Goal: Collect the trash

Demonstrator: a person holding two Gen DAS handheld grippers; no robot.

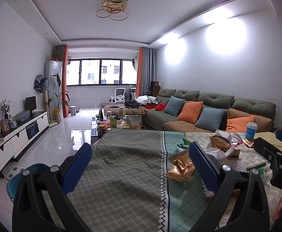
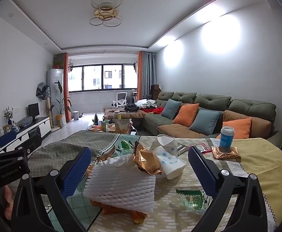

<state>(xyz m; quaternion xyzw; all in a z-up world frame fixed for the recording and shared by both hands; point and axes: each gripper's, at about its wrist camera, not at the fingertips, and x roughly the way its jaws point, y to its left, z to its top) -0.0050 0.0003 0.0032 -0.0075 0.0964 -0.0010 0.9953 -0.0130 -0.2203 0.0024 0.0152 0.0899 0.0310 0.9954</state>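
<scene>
Both the left gripper [image 1: 140,167] and right gripper [image 2: 140,171] hold fingers spread and empty; the white foam-net sleeve [image 2: 121,185] at the right gripper's 12 o'clock on the cloth-covered bench [image 2: 257,154] may drag the crumpled gold foil wrapper [image 2: 146,160] off when pinched.

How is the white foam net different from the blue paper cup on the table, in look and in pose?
The white foam net is a soft mesh sleeve lying flat among the wrappers; the blue paper cup is smooth, stands upright and carries a white lid. The foam net lies between the open fingers of the right gripper; the cup stands beyond them, on a copper foil wrapper. Both rest on the tablecloth.
</scene>
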